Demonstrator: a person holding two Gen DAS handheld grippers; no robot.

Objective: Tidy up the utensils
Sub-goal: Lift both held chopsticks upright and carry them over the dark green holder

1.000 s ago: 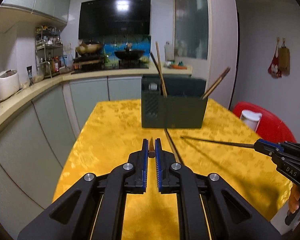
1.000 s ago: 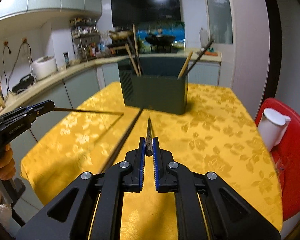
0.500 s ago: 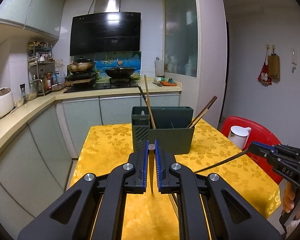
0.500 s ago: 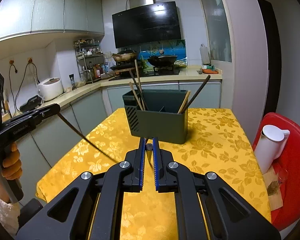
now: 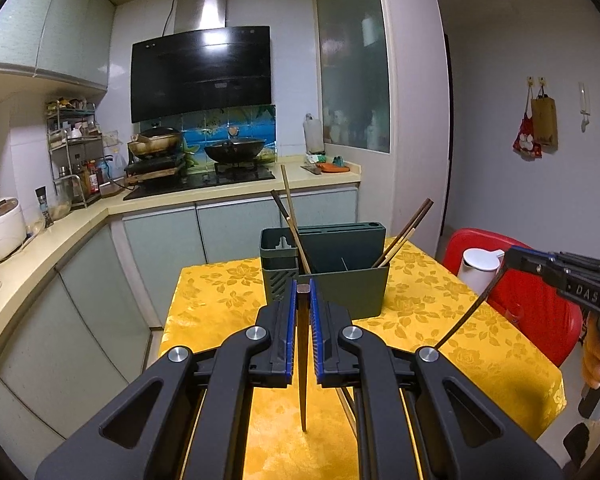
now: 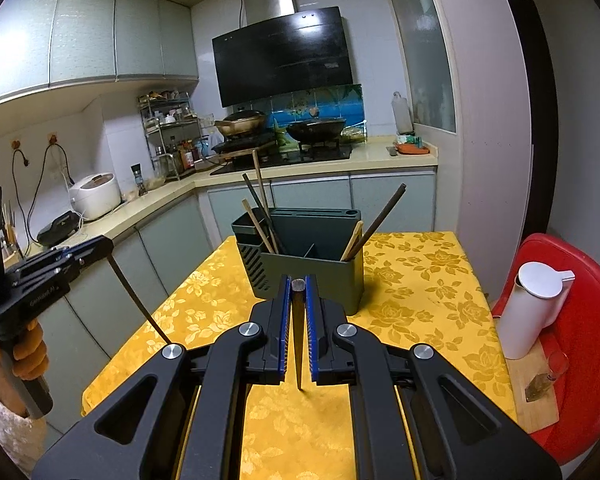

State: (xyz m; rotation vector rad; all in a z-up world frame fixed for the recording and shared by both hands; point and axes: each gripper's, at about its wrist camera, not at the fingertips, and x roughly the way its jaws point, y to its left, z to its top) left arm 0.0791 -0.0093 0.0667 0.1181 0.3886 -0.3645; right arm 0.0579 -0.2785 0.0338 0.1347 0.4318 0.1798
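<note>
Your left hand-held gripper (image 5: 303, 304) clamps a brown chopstick (image 5: 302, 360), tip hanging down above the yellow-clothed bench (image 5: 220, 300). Your right hand-held gripper (image 6: 298, 294) pinches a dark chopstick (image 6: 298, 344) likewise, near the green utensil holder (image 6: 316, 276).

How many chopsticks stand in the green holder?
5. In the green holder, left compartment: tall pale chopstick, dark chopstick, short pale chopstick. Right end: pale right chopstick, dark right chopstick. Shorter ones may be hidden inside.
</note>
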